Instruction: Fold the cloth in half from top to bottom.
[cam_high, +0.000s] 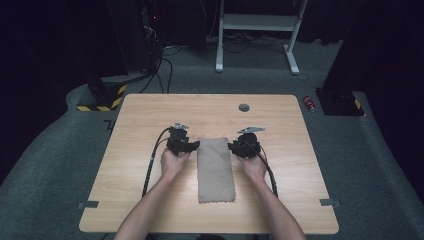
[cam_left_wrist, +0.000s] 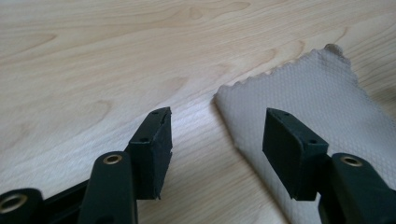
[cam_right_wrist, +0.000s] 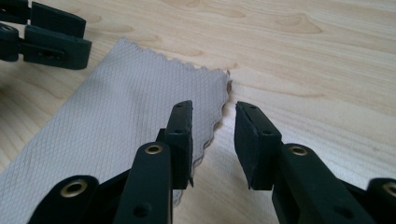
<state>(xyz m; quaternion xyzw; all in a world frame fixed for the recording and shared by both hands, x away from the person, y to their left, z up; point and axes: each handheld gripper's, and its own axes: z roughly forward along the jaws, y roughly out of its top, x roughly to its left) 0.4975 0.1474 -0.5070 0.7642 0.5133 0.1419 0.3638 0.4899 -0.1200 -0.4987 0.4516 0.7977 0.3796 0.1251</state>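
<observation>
A beige waffle-weave cloth lies folded into a long strip on the middle of the wooden table. My left gripper sits low at its far left corner and is open. In the left gripper view the cloth runs under one pad while the other pad is over bare wood, the left gripper holding nothing. My right gripper is at the far right corner, also open. In the right gripper view the right gripper straddles the zigzag edge of the cloth, with the left gripper across from it.
A round cable hole sits in the table's far middle. On the carpet beyond are a red can, a white desk frame and a yellow-black striped block. Cables trail from both grippers toward the front edge.
</observation>
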